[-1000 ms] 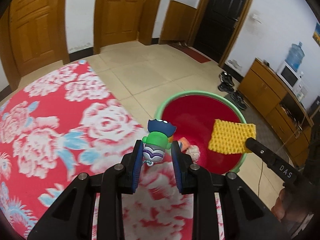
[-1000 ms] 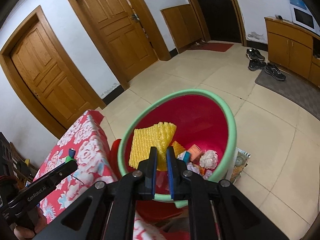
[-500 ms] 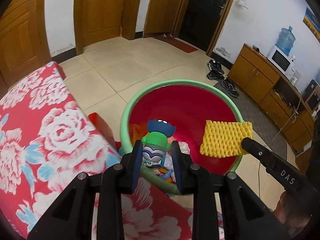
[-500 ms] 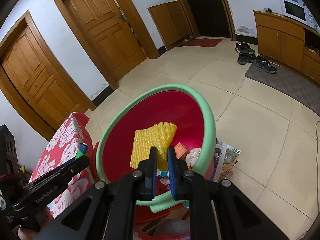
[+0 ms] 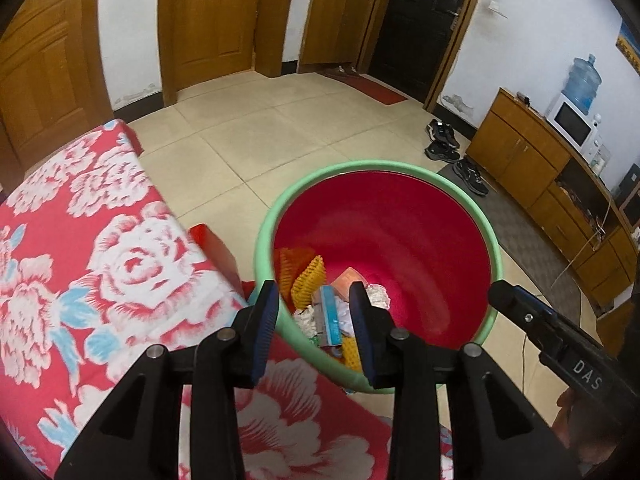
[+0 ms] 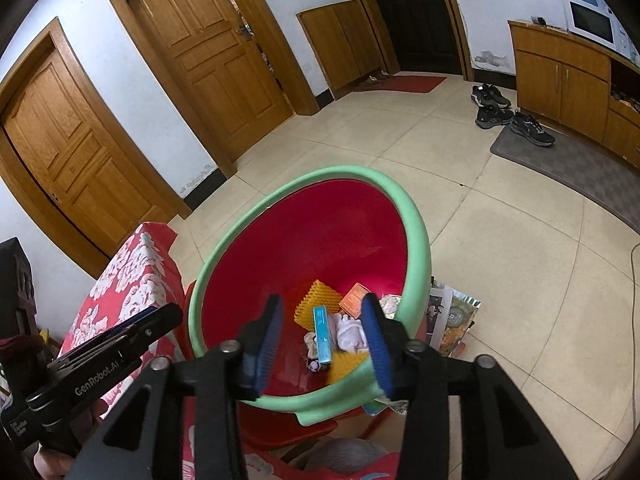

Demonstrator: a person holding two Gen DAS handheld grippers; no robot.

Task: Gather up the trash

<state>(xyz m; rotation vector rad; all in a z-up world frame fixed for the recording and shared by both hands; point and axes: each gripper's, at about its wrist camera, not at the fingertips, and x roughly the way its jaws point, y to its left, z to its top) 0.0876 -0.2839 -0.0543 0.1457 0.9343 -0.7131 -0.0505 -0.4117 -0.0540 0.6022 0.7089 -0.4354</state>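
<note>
I have both grippers over the red bin with the pale green rim; my left gripper has just been opening and its jaws now stand apart with nothing between the pads; my right gripper has likewise just been opening and is empty, jaws spread.

Down in the bin the trash lies heaped at the near side: a yellow foam net leans against the wall, a second yellow piece sits at the near rim, a blue slim box lies tilted across white crumpled paper, and an orange carton rests just behind; I cannot make out the green toy among them.

The bin stands just beside the table with the red floral cloth; printed bags lie on the tile floor against its far side.
</note>
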